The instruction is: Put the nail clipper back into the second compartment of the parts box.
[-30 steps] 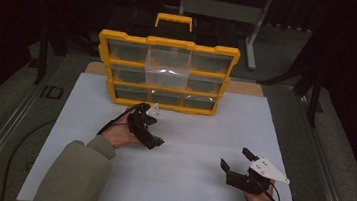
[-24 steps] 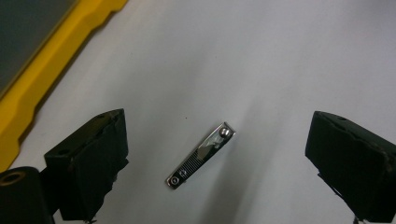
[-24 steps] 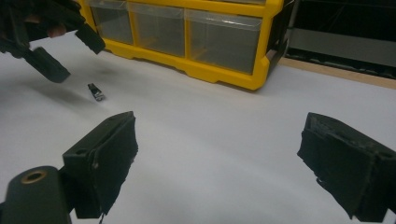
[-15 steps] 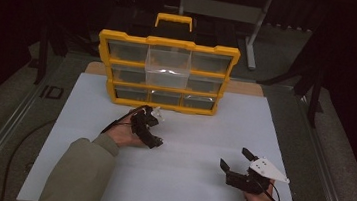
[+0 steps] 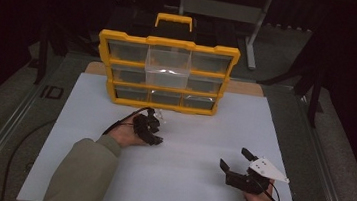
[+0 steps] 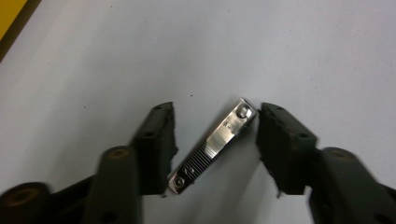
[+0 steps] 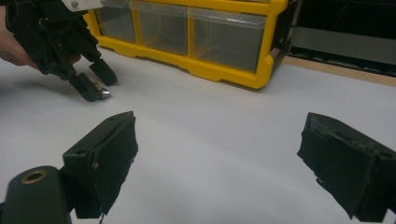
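A small metal nail clipper (image 6: 215,142) lies flat and slantwise on the white board. My left gripper (image 6: 214,135) points down over it with one jaw on each side. Its jaws have just been closing; the right pad (image 6: 280,140) is at the clipper's head, the left pad (image 6: 159,140) close to its other end. From the right gripper view, the left gripper (image 7: 95,81) has its tips on the board at the clipper (image 7: 103,93). The left gripper (image 5: 156,139) sits in front of the organizer. My right gripper (image 5: 234,157) stands open and empty, low over the board (image 7: 217,154).
A yellow drawer organizer (image 5: 166,74) with clear drawers stands at the far edge of the white board (image 5: 182,191); its top middle drawer (image 5: 168,61) is pulled out. The organizer (image 7: 187,37) is close behind the left gripper. Dark floor surrounds the table.
The left gripper has sunk a little toward the board and its jaws have narrowed around the clipper. The right gripper has kept still.
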`<action>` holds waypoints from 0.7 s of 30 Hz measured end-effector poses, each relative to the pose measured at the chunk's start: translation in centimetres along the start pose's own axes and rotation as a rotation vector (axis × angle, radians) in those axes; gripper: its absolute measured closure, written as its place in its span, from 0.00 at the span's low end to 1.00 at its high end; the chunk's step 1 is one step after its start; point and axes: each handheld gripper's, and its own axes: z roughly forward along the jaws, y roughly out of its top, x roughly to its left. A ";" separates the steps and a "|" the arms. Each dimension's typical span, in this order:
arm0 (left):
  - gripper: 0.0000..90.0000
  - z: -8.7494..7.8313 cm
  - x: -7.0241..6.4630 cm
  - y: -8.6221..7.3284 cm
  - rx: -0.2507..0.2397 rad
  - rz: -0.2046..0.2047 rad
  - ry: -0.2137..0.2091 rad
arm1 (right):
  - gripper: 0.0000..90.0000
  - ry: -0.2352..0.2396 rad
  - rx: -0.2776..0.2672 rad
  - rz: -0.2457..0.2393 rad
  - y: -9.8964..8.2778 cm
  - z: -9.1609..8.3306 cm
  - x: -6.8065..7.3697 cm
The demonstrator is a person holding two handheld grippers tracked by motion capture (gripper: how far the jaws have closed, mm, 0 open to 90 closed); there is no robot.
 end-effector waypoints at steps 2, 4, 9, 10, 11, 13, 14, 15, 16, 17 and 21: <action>0.62 0.0 -0.2 0.1 0.004 0.023 0.003 | 0.12 0.001 0.002 0.001 0.0 0.0 0.0; 0.66 0.0 -0.3 0.1 -0.001 0.036 -0.001 | 0.12 0.002 0.003 -0.001 0.0 0.1 0.1; 0.70 0.1 -0.4 0.2 -0.008 0.043 -0.012 | 0.12 0.003 0.005 -0.006 0.0 0.2 0.2; 0.72 0.1 -0.5 0.2 -0.013 0.045 -0.013 | 0.12 0.004 0.005 -0.006 0.0 0.2 0.2; 0.74 0.1 -0.5 0.2 -0.013 0.045 -0.013 | 0.12 0.006 0.006 -0.004 0.0 0.2 0.2; 0.78 0.2 -0.8 0.3 -0.012 0.055 -0.013 | 0.12 0.007 0.007 -0.004 0.0 0.2 0.2; 0.81 0.2 -0.8 0.4 -0.008 0.061 -0.013 | 0.12 0.010 0.008 -0.005 0.0 0.3 0.3; 0.81 0.2 -0.9 0.4 -0.008 0.064 -0.014 | 0.12 0.010 0.008 -0.005 0.0 0.3 0.3; 0.84 0.2 -1.0 0.4 -0.007 0.059 -0.018 | 0.12 0.010 0.010 -0.008 0.0 0.3 0.3; 0.85 0.2 -1.0 0.4 -0.007 0.059 -0.018 | 0.12 0.011 0.010 -0.008 0.0 0.3 0.3; 0.88 0.2 -0.9 0.5 -0.003 0.045 -0.022 | 0.12 0.010 0.009 -0.009 0.0 0.3 0.3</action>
